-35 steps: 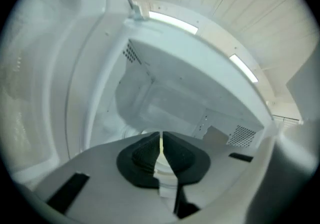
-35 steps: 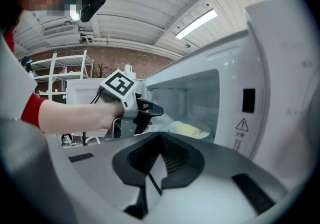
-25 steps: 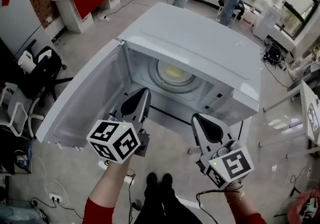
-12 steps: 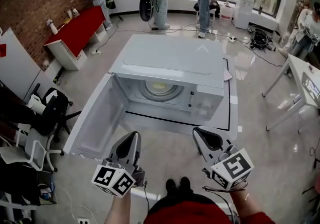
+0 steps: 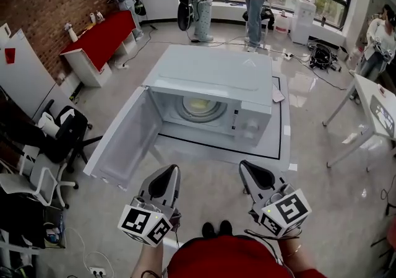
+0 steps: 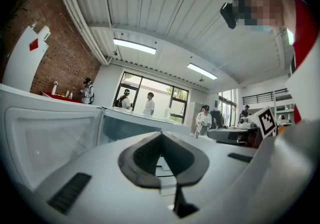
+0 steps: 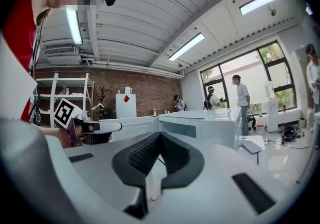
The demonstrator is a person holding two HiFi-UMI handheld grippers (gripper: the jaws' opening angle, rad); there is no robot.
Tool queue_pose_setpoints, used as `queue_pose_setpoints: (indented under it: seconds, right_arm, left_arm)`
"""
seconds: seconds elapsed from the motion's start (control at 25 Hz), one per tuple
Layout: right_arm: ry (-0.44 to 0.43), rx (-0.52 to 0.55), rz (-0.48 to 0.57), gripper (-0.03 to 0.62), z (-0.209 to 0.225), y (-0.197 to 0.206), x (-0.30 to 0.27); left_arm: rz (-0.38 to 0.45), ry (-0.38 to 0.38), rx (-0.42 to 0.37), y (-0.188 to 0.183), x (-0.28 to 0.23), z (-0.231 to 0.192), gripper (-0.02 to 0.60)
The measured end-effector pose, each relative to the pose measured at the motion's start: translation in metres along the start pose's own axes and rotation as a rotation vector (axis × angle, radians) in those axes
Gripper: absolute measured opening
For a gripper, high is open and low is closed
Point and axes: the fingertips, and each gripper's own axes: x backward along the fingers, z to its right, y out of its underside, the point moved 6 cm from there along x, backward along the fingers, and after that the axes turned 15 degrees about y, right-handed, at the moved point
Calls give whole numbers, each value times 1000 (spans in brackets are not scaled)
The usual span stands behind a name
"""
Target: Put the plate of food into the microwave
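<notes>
The white microwave stands with its door swung wide to the left. Inside on the turntable lies the plate of food, pale yellow in the middle. Both grippers hang near me, well short of the oven. My left gripper is shut with nothing in it, its pads meeting at the tip. My right gripper is likewise shut and holds nothing. From the left gripper view I see the open door and the oven's cavity. The plate is hidden in both gripper views.
The microwave sits on a low white platform edged with a black line. Black and white chairs crowd the left. A red-topped counter is at the back left, a white table at right. Several people stand near the far windows.
Both grippers have drawn back from the microwave's mouth toward me. The oven now looks smaller and farther away, and more of the room shows around it.
</notes>
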Motion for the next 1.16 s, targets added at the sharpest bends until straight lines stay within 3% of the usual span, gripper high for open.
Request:
queue_pose_setpoints:
  seconds: [0.28, 0.84, 1.16]
  right_arm:
    - [-23, 56, -7, 11, -6, 8, 8]
    - [-44, 65, 19, 12, -8, 7, 13]
    - [-40, 53, -13, 12, -5, 14, 23]
  left_arm:
    - [-9, 11, -22, 5, 5, 16, 8]
    - [-4, -2, -37, 8, 12, 25, 8]
    - [-47, 5, -25, 17, 13, 37, 8]
